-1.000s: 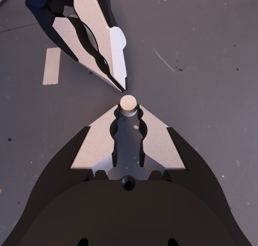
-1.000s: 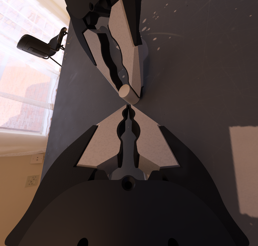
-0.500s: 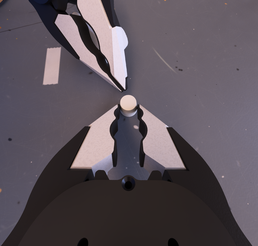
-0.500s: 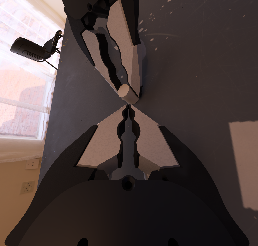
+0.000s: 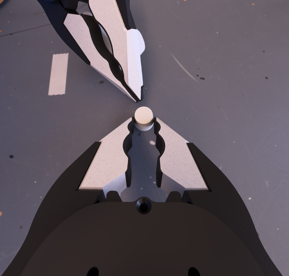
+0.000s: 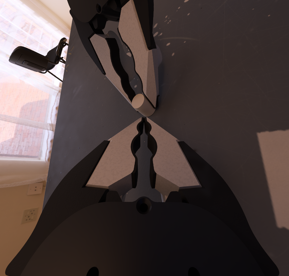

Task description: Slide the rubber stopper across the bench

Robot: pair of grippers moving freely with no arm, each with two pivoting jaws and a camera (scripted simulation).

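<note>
Stopper: my rubber stopper (image 5: 143, 117) stands upright on the grey worktop (image 5: 219, 112), its round pale face up, right at the tips of my left gripper (image 5: 143, 121).

Left gripper state: the fingers are part-closed around the stopper, one tip against each side of it, so I read it as gripped at the very tips. The wider pockets further back between the fingers are empty.

Right gripper state: my right gripper (image 6: 144, 119) is closed, tips together with nothing between them.

Key relation: from the right gripper the stopper (image 6: 143, 104) lies straight ahead, just beyond the closed tips. I cannot tell whether they touch it or stop a hair short. Its long axis is vertical, so any push lands on the curved side wall.

Nearer gripper: the left, plainly, since it already has the stopper.

Pose: both grippers tilt down at the worktop and face each other, nearly nose to nose, the right gripper (image 5: 138, 98) coming in slightly from the left in the left wrist view.

Next move, my judgement: I would drag with the left gripper and keep the base flat on the worktop.

Risk: a tip-only hold may let the stopper squirt out or tip.

Other: a pale tape strip (image 5: 58, 74) lies well off to one side.
</note>
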